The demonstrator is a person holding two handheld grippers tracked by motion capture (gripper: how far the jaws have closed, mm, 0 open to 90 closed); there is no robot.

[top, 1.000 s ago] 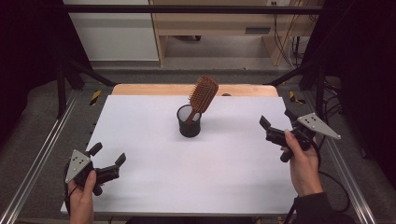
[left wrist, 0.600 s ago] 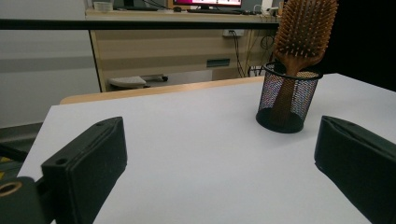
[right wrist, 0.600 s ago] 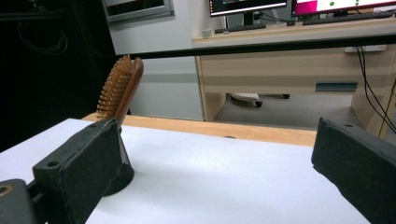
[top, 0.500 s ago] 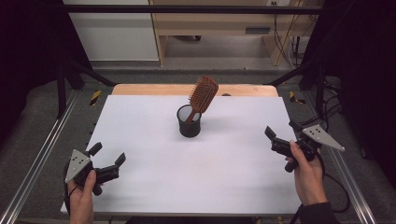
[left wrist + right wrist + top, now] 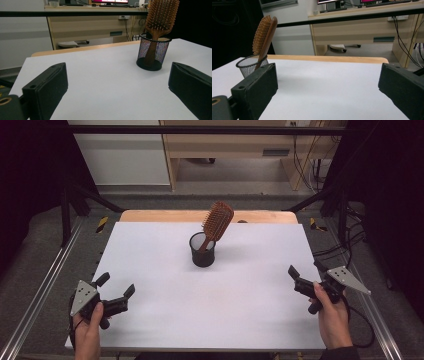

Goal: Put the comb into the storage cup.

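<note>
Mostly bare white table (image 5: 165, 260), wood desk (image 5: 235, 142) behind, dim rm

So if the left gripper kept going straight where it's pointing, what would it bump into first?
Probably the black mesh cup holding the wooden hairbrush; it sits right of centre between the open jaws, so the left gripper might just pass it.

Only the mesh cup (image 5: 203, 251) with its hairbrush (image 5: 217, 222) interrupts the table (image 5: 250, 295).
</note>
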